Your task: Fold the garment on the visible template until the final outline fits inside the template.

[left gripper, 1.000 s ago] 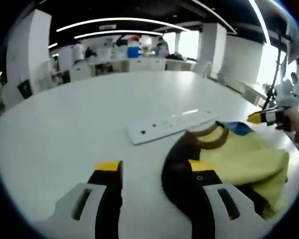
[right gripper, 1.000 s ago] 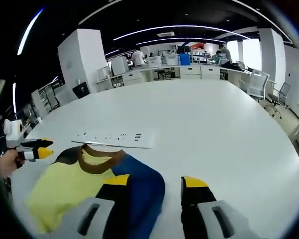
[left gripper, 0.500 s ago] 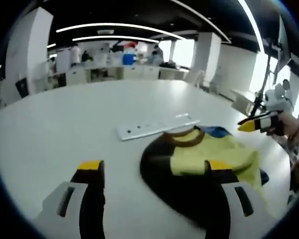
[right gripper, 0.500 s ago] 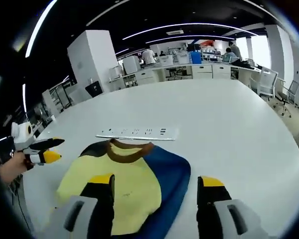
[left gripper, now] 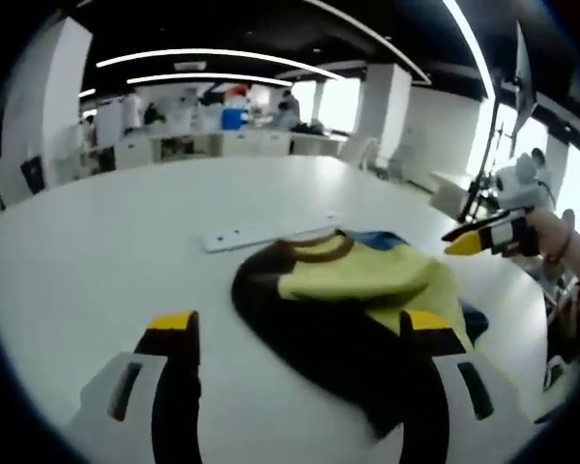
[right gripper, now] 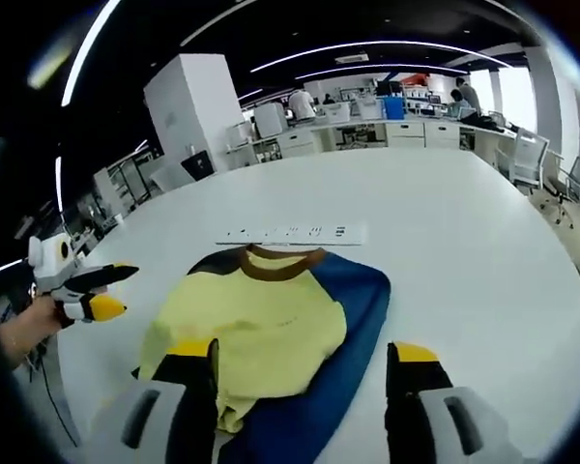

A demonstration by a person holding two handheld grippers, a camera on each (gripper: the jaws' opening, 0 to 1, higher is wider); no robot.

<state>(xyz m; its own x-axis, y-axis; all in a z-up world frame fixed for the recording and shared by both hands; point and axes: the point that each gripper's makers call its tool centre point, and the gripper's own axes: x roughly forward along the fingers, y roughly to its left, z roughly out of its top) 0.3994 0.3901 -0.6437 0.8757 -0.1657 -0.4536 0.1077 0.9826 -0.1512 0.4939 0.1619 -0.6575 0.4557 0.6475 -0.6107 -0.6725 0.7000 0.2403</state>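
A garment lies on the white table (left gripper: pixel 106 261): yellow front (left gripper: pixel 367 275), brown collar (left gripper: pixel 314 253), black sleeve side (left gripper: pixel 309 333) and blue side (left gripper: pixel 377 238). In the right gripper view the yellow front (right gripper: pixel 261 319) faces up between the blue side (right gripper: pixel 353 319) and a black edge. My left gripper (left gripper: pixel 300 324) stands open just short of the black part, with nothing between its jaws. My right gripper (right gripper: pixel 304 353) is open low over the near hem. The right gripper (left gripper: pixel 478 237) hangs beyond the garment; the left gripper (right gripper: pixel 101 290) hovers off its left.
A long flat white strip (left gripper: pixel 261 233) with small marks lies just past the collar, also seen as a strip (right gripper: pixel 290 233) in the right gripper view. A hand (left gripper: pixel 561 242) holds the other gripper. Bare table (right gripper: pixel 474 232) stretches right; office desks and chairs (right gripper: pixel 522 159) stand far back.
Both grippers have drawn back from the garment, which they stood over a second ago. More of it shows now, lying spread with the yellow front up.
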